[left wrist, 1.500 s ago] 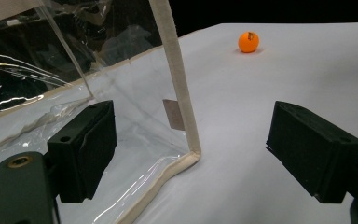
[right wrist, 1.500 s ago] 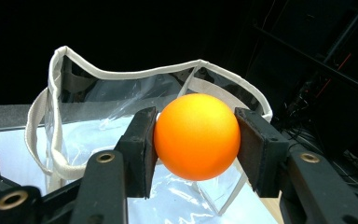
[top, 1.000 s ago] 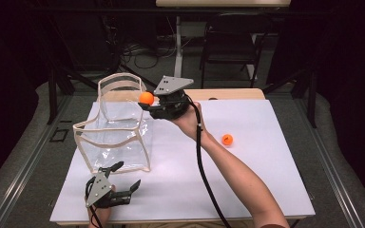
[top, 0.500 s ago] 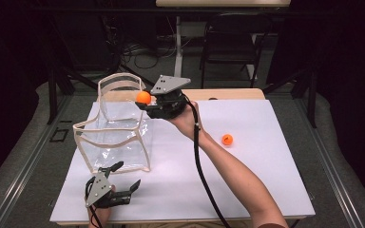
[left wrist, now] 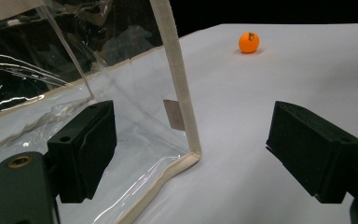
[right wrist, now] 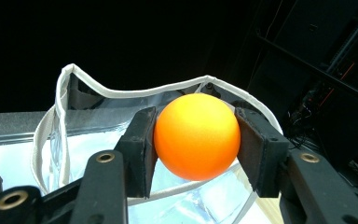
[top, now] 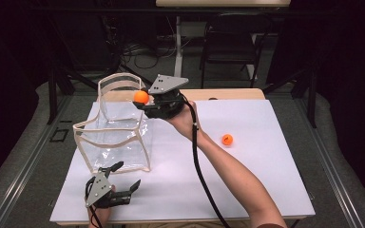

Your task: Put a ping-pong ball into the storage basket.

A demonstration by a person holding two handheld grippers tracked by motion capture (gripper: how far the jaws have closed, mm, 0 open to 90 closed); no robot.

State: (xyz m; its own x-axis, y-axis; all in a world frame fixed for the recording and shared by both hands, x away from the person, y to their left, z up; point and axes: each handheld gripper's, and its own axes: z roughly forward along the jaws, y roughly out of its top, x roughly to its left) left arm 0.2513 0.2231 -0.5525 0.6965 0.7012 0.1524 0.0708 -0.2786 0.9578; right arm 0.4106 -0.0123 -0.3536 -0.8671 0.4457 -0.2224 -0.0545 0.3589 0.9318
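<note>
Gripping an orange ball [top: 141, 97], the right tool [top: 145, 100] holds it above the clear bag [top: 114, 137] opening, probably to drop it inside. Beside the bag's near corner, the left tool [top: 123, 178] rests on the bench [top: 247, 175] with jaws apart, grasping nothing; a second ball [top: 227, 139] waits right of the bag.

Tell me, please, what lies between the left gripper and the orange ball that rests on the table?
In the left gripper view, bare white table lies between the left gripper and the resting orange ball; the clear bag stands to the side.

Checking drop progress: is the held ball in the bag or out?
Out. The ball sits clamped in the right gripper, above the bag's rim.
</note>
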